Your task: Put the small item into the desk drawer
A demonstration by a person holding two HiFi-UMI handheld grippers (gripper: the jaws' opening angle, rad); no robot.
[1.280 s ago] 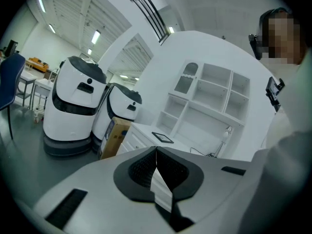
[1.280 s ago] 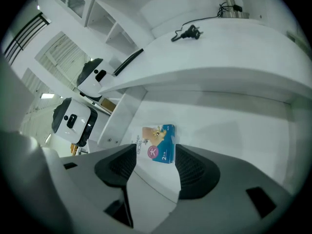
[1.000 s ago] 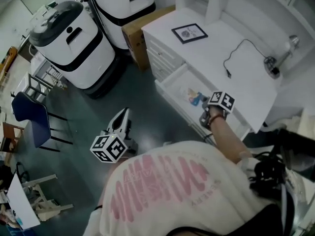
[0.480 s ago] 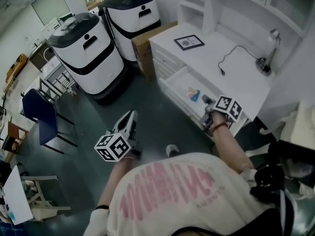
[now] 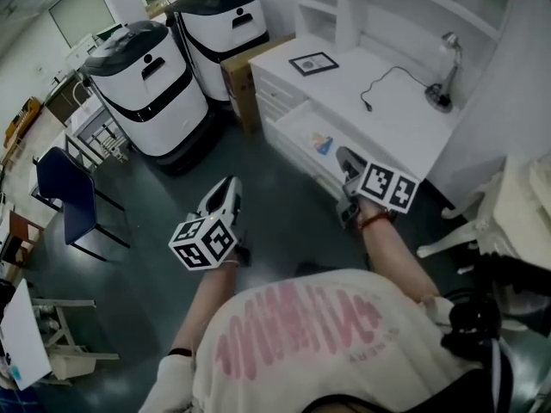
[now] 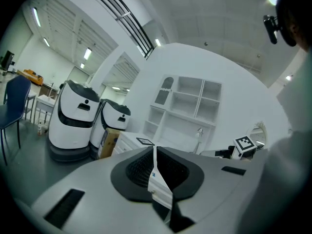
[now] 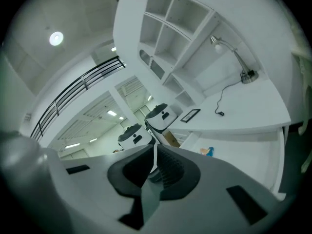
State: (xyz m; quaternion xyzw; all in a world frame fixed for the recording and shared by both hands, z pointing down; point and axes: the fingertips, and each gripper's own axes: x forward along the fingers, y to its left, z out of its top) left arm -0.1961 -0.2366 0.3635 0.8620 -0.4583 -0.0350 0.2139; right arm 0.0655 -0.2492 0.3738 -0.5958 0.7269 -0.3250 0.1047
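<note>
Back from the drawer [image 5: 297, 130] comes the right gripper [image 5: 343, 155], which a second ago was down over the open tray and now hangs above its front edge, nearer the person. Its jaws are closing, almost together, and its own view shows nothing between them. The left gripper [image 5: 229, 188] is low over the dark floor, well apart from the desk [image 5: 379, 119], jaws together and also empty.

The small item [image 5: 321, 143], a little pale and blue packet, lies inside the drawer toward its back, touching nothing but the drawer bottom. So the putting-in looks done, and the drawer stands pulled out.

If the drawer is to be shut, I'd say the closed right jaws make a good blunt pusher. Set them against the middle of the drawer front, not a corner, so it slides straight and doesn't rack in its runners. Push level and slowly; a shove could send the light packet skidding. Keep the left gripper where it is, out of the way, and keep clear of the cable [image 5: 379, 83] on the desktop
</note>
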